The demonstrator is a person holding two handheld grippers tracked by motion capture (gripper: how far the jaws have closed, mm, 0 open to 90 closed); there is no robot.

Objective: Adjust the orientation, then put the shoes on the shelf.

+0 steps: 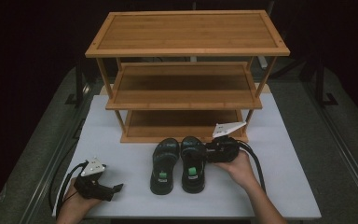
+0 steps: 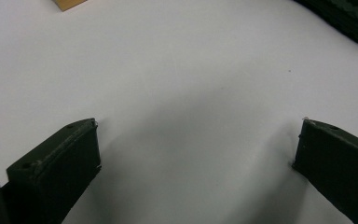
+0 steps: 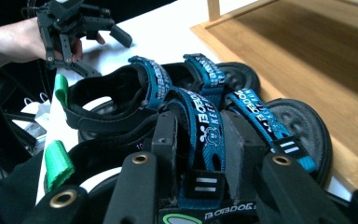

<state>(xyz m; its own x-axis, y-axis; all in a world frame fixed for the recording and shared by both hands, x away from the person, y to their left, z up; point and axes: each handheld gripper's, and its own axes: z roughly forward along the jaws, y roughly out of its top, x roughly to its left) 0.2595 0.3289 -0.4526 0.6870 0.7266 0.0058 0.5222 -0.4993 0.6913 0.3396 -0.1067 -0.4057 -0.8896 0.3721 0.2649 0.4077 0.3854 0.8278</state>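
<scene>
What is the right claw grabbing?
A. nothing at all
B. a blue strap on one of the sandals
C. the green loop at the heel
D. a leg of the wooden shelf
B: in the right gripper view the right claw has its two black jaws on either side of a blue strap of the nearer sandal, pressing it.

The left gripper [image 1: 117,188] sits low at the lower left of the high view, held by the left hand [image 1: 77,199], its jaws spread wide with nothing between them. The right gripper [image 1: 208,151], at centre right, points left from the right hand [image 1: 238,167], its jaws pressed on a strap
</scene>
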